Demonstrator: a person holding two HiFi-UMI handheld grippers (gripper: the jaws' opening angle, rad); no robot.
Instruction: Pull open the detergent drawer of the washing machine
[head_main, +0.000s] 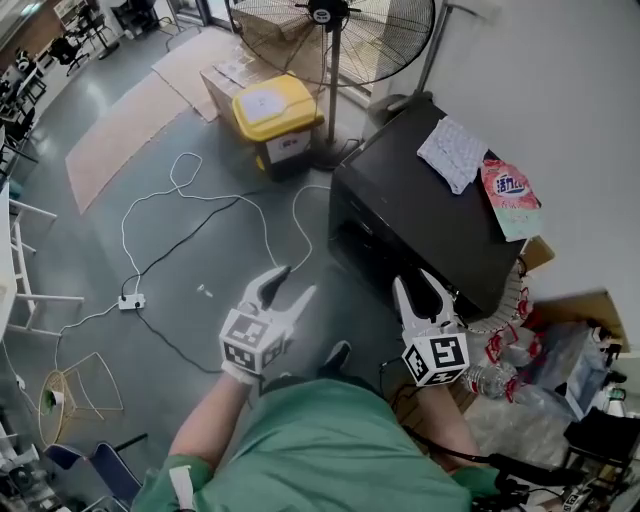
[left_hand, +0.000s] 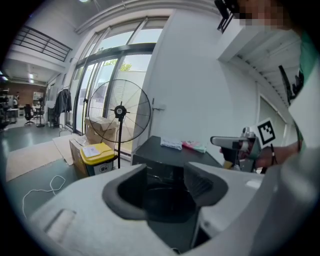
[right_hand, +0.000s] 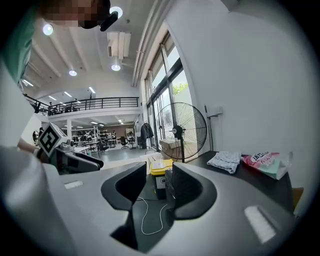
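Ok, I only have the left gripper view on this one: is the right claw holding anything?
Observer: No. In the right gripper view the right claw has its jaws apart, and only the floor and a white cable show between them.
Operator: Is either claw touching the washing machine?
Observer: Not visibly. In the head view the left claw is over bare floor, and the right one is nearer, by the front corner of the washing machine.

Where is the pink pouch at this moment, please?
In the head view the pink pouch lies at the right, on top of the black machine, beside the white cloth and near the wall.
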